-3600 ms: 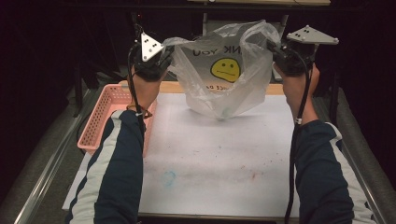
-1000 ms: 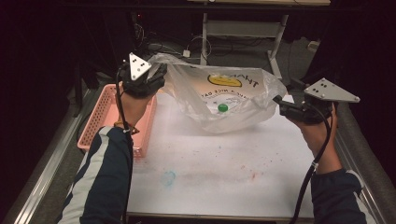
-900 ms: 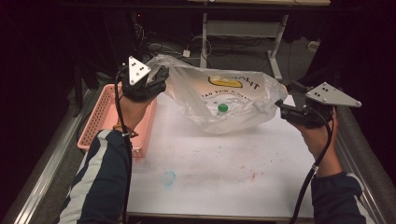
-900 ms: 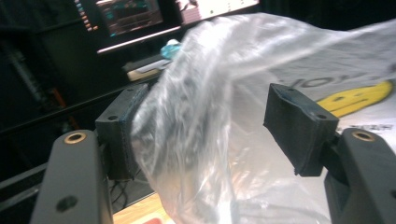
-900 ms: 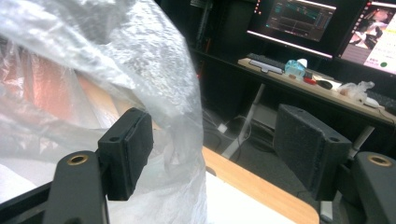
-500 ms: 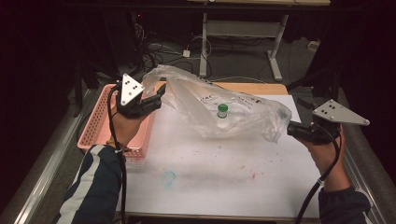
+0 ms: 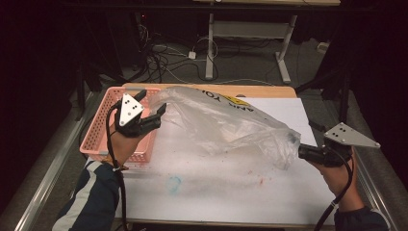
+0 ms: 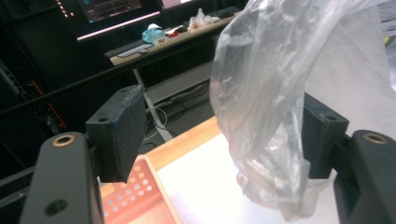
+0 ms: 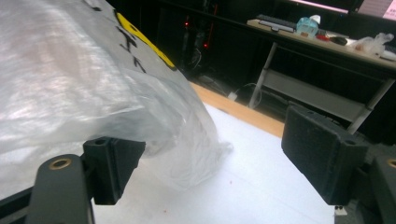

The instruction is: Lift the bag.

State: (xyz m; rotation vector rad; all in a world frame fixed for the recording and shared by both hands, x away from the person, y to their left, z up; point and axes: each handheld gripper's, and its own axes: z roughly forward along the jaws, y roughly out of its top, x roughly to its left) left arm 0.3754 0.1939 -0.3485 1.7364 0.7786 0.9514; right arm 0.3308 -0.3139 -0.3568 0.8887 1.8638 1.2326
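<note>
Thin translucent plastic bag with yellow-and-black print (image 7: 226, 122) lies slack across the white-covered tabletop (image 7: 216, 192). Its long axis runs from about 10 o'clock to about 4 o'clock, one end at each hand.

Left tool (image 7: 153, 117) sits at the bag's 10 o'clock end, above the inner rim of the pink slotted plastic basket (image 7: 98, 139). In the left gripper view (image 8: 219, 135) the jaws stand wide. A fold of film hangs between them and rests against one pad; the other pad is well clear. Not clamped, as far as the frames show.

Right tool (image 7: 299, 151) is at the 4 o'clock end, just beside the bunched tip of the bag. In the right gripper view (image 9: 219, 158) the jaws are also wide. Film drapes over one pad; the far pad is bare, with white tabletop showing in the gap.

Judgement: neither tool pinches the bag. Both hands are about equally near their ends; any regrasp means closing on loose film that slips easily.
</note>
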